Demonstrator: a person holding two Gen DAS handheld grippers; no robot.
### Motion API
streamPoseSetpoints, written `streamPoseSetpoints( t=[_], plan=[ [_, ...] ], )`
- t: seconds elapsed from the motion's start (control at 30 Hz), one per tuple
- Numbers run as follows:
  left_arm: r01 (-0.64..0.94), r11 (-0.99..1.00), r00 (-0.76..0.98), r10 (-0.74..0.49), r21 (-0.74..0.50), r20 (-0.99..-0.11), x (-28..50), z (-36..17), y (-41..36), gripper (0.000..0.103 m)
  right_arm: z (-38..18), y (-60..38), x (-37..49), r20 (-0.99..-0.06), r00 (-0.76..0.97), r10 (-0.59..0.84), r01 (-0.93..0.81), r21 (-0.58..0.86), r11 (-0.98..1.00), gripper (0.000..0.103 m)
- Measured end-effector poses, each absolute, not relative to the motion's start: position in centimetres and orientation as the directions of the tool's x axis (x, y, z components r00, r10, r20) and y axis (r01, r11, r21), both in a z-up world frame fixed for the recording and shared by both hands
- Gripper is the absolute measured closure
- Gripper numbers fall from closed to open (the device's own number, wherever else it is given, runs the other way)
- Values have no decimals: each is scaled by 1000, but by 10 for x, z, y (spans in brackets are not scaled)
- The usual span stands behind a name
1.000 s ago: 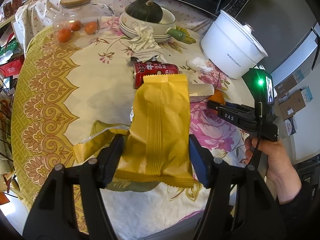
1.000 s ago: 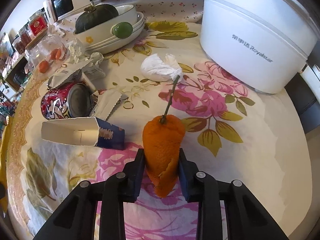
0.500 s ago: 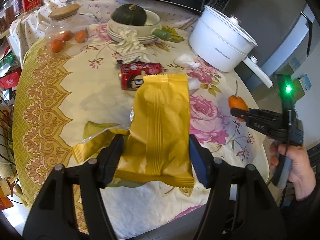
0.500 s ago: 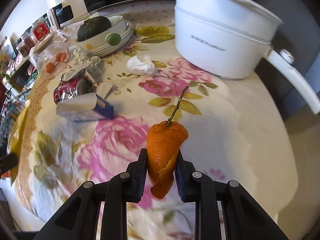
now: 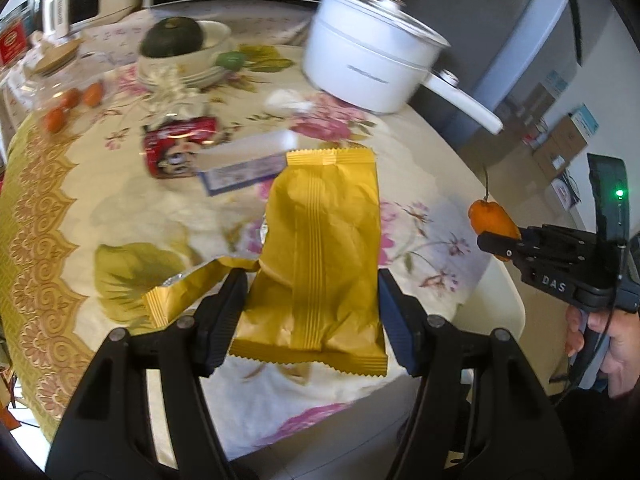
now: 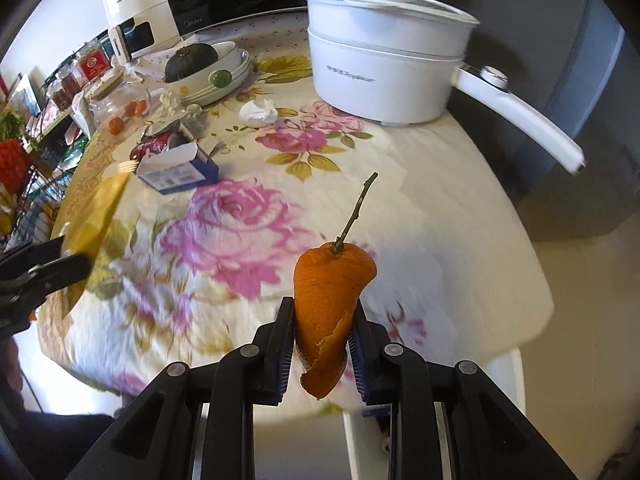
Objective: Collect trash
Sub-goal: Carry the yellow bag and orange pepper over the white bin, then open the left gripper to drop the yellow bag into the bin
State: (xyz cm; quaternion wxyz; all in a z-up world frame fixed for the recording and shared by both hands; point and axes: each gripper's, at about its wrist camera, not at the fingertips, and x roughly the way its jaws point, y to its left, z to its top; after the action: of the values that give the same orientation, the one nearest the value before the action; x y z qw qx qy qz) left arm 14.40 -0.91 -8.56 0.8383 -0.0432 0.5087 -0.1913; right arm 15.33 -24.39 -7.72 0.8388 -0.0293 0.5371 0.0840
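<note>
Though lifted, peel (image 6: 326,308) between pads (image 6: 280,344)

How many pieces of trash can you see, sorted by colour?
Yellow: 1, the wrapper
Orange: 1, the peel
Red: 1, the can
White and blue: 1, the box
White: 1, the tissue
Total: 5
</note>
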Motion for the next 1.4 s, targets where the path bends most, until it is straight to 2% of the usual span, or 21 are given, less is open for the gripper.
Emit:
streamPoseSetpoints(
  t=[0.57,1.13,1.4],
  plan=[
    [495,846,337,-397,-198,-854,111,-95,-112,37,-83,-356,82,-911,385,149,16,168,986,77],
    [715,666,157,-450,-212,-879,72,-133,-244,37,-114,-433,33,-944,310,110,120,154,981,77],
    [752,631,165,-460,-191,-872,62,-141,-268,36,-119,-449,26,-948,300,109,147,159,976,77]
  ],
)
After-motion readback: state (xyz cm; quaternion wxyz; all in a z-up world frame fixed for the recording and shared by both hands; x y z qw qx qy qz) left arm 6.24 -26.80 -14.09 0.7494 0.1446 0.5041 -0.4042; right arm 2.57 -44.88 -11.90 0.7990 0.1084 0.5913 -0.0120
